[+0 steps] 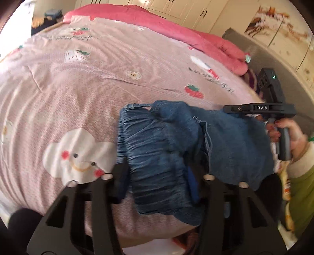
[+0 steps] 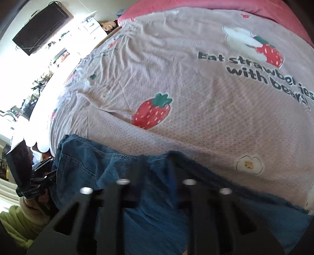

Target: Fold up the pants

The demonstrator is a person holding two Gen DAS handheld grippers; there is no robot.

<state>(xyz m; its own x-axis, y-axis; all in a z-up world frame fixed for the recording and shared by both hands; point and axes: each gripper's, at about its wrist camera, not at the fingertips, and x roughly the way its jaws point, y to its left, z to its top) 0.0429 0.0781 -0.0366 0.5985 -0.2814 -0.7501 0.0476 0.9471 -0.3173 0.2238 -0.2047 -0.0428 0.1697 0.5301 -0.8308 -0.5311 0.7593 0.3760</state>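
Blue denim pants lie bunched and partly folded on a pink strawberry-print bedspread. My left gripper has its jaws wide apart on either side of the gathered elastic waistband; the fabric lies between the fingers, not pinched. My right gripper sits over the denim with its jaws apart and fabric between them. It also shows in the left wrist view, at the far right edge of the pants. The left gripper's body shows in the right wrist view at the left.
A rolled pink quilt lies along the far side of the bed. White cupboards stand behind it. A wall television and cluttered shelves are at the left in the right wrist view. The bedspread stretches beyond the pants.
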